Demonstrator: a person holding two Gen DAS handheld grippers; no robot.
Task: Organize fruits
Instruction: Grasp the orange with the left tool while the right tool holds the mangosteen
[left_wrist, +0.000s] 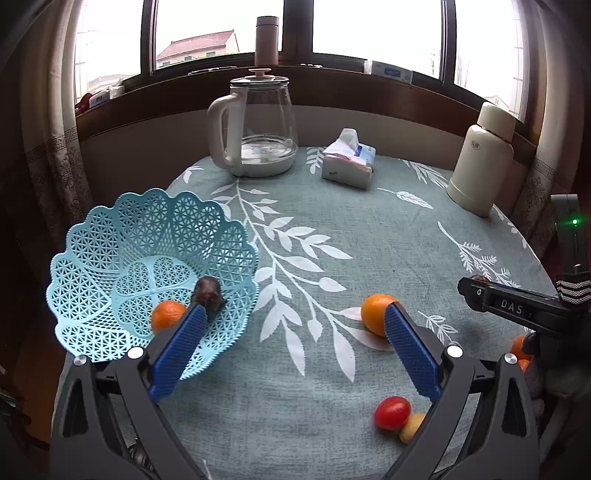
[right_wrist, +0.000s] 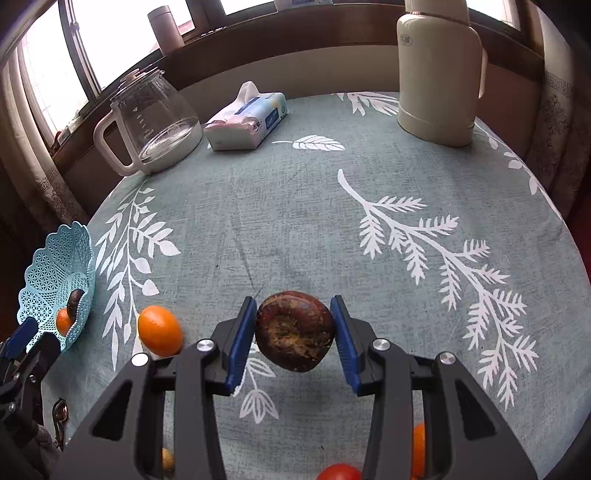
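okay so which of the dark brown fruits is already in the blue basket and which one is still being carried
The dark brown fruit lying beside an orange in the blue basket is done. The other dark brown fruit is held between the right gripper jaws above the table.

A glass kettle (left_wrist: 258, 125) at twelve o'clock, tissue pack (left_wrist: 349, 158) beside it, cream thermos (left_wrist: 480, 158) at two o'clock.

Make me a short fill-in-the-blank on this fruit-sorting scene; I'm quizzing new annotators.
1. The right claw is shut on a dark ____ fruit.
2. The blue basket holds an orange fruit and a ____ one.
3. The left claw is ____.
4. The tissue pack lies between the glass kettle and the cream ____.

Missing words: brown; dark brown; open; flask
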